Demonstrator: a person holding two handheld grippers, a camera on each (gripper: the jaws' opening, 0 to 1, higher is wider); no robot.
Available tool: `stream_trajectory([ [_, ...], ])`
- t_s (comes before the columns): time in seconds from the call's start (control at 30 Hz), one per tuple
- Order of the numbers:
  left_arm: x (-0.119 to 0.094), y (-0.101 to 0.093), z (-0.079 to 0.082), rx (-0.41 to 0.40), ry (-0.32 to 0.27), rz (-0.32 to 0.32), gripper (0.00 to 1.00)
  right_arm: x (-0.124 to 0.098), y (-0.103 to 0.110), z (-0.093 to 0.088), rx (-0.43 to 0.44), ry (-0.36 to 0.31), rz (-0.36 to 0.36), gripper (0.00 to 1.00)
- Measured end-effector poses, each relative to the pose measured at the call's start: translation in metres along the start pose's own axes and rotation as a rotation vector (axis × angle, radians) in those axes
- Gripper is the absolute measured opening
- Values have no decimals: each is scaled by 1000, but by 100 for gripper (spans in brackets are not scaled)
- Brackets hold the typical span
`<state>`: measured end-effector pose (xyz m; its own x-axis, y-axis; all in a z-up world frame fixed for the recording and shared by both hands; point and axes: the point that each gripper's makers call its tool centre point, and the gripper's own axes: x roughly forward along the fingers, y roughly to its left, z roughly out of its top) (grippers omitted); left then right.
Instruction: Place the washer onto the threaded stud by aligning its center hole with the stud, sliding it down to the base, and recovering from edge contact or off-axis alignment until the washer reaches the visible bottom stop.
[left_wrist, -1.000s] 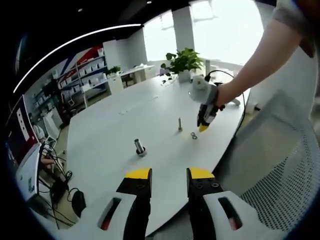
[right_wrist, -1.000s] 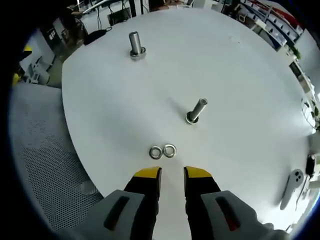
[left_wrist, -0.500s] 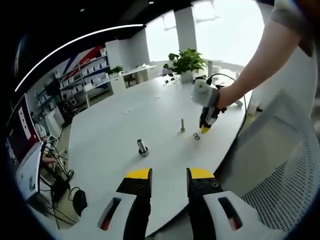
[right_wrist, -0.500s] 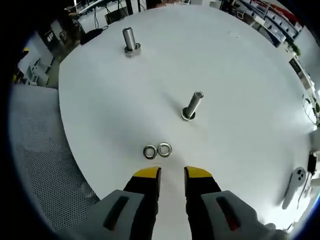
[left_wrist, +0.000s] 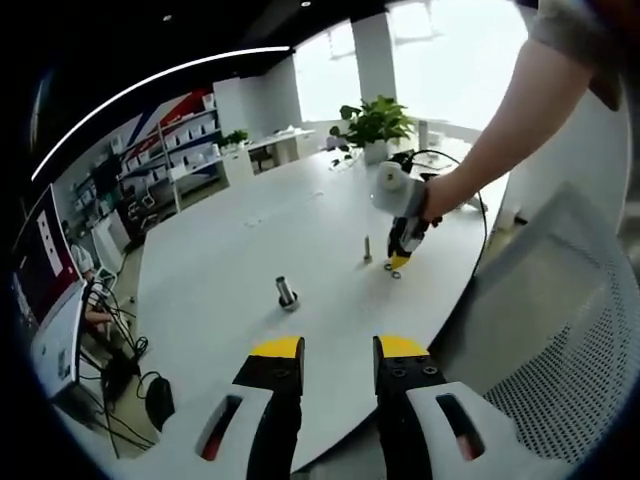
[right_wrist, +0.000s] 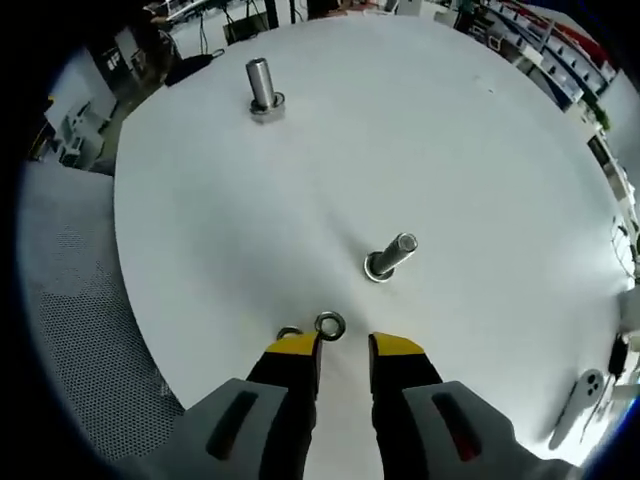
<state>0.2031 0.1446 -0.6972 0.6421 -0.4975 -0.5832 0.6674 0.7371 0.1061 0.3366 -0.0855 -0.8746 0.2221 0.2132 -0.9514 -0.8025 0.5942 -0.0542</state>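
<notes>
Two metal washers lie side by side on the white table: one washer (right_wrist: 330, 324) just ahead of my right gripper's (right_wrist: 345, 346) open jaws, the second washer (right_wrist: 288, 332) partly hidden behind the left jaw. A threaded stud (right_wrist: 389, 256) stands a little beyond them, and a thicker stud (right_wrist: 263, 86) stands farther off. In the left gripper view, my left gripper (left_wrist: 339, 348) is open and empty, held back from the table edge. There the right gripper (left_wrist: 400, 257) points down next to the thin stud (left_wrist: 367, 249), with the thick stud (left_wrist: 285, 293) nearer.
The white oval table (right_wrist: 450, 150) has its rim close on the left in the right gripper view, beside a grey mesh chair (right_wrist: 70, 300). A white controller (right_wrist: 572, 398) lies at the table's right. A potted plant (left_wrist: 372, 122) and shelving (left_wrist: 165, 145) stand far off.
My right gripper has come down and forward over the washers; one washer is now partly behind its left jaw. In the left gripper view, the right gripper dropped toward the table beside the thin stud.
</notes>
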Motion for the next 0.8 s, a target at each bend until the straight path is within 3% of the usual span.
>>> stream_trajectory([
  [0.1,0,1,0,-4,1,1,26,1,0,-6,27,32,20,20],
  [0.17,0,2,-2,-5,7,4,26,2,3,-2,49,8,30,21],
  [0.43,0,2,-2,-4,9,6,26,2,-2,0,39,5,39,19],
  [0.8,-1,4,-1,-5,5,17,26,3,-2,2,28,57,70,17],
])
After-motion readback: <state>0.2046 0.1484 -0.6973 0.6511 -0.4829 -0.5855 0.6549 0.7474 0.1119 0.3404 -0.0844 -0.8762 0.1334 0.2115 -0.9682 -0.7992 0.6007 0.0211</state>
